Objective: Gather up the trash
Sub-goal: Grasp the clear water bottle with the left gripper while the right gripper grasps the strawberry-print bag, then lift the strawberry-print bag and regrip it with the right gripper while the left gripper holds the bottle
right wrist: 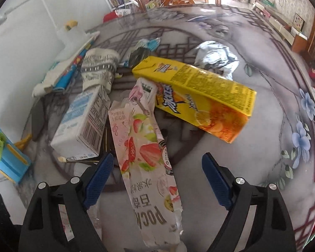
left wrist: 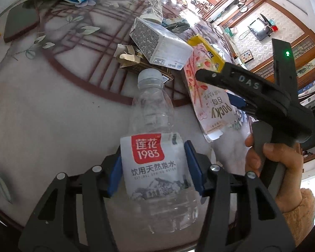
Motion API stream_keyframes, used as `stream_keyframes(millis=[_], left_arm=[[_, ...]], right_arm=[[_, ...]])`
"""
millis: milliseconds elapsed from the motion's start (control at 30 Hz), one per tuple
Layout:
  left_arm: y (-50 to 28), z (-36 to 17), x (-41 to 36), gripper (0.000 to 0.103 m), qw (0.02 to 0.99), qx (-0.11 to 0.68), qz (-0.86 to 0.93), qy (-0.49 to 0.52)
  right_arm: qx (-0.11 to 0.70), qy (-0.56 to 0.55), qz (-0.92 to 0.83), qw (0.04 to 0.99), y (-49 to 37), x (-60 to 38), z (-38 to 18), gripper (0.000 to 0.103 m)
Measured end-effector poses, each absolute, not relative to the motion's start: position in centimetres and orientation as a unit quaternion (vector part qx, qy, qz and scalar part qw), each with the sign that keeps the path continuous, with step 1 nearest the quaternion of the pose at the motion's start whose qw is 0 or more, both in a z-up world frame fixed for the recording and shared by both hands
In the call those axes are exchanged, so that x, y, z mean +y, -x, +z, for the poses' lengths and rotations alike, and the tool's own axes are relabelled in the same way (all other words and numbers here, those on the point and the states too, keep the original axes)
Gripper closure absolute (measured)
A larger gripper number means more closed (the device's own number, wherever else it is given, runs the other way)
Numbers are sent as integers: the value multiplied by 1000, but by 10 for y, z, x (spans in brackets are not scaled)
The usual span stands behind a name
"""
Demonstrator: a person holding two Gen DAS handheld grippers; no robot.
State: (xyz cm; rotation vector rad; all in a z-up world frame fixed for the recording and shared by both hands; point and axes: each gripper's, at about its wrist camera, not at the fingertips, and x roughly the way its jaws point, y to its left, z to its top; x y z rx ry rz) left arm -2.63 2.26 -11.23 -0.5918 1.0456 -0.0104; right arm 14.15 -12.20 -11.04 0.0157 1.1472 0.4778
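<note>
Bottle (left wrist: 155,168) clamped in left gripper (left wrist: 155,163), lifted near table (left wrist: 52,115) edge; right gripper (right wrist: 155,180) open, straddling Pocky box (right wrist: 145,157), no contact; yellow carton (right wrist: 199,92), milk carton (right wrist: 82,126), foil (right wrist: 216,56) left on table, far side; no bin visible

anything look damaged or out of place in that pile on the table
Yes. The pink Pocky box is torn open at its near end and flattened. The white carton and yellow drink carton lie tipped on their sides, and torn cardboard scraps sit beside them.
</note>
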Motion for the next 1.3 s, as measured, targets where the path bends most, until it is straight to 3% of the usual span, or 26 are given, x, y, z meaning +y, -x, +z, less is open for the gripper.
stream_keyframes(millis=[133, 200, 267, 333, 400, 833, 1033, 1167, 1300], left_arm=[[28, -111, 25, 48, 828, 489, 10, 273], [29, -111, 27, 42, 828, 485, 12, 280], [29, -111, 28, 42, 829, 482, 13, 282], [29, -111, 27, 42, 830, 484, 10, 278], [29, -111, 25, 51, 830, 486, 6, 272], [23, -105, 15, 52, 842, 479, -6, 250], [20, -103, 12, 52, 847, 472, -9, 244], [21, -103, 8, 52, 848, 474, -8, 236], [20, -104, 6, 52, 847, 477, -7, 232]], right_arm=[[540, 2, 226, 811, -139, -118, -115, 28], [543, 7, 229, 808, -137, -116, -118, 39], [546, 11, 234, 804, -134, -115, -120, 63], [543, 11, 239, 805, -131, -114, -118, 70], [537, 12, 243, 808, -127, -114, -115, 71], [505, 24, 278, 817, -81, -147, -80, 76], [493, 14, 295, 818, -59, -172, -66, 86], [500, 41, 287, 816, -53, -177, -71, 85], [529, 48, 290, 796, -52, -177, -86, 77]])
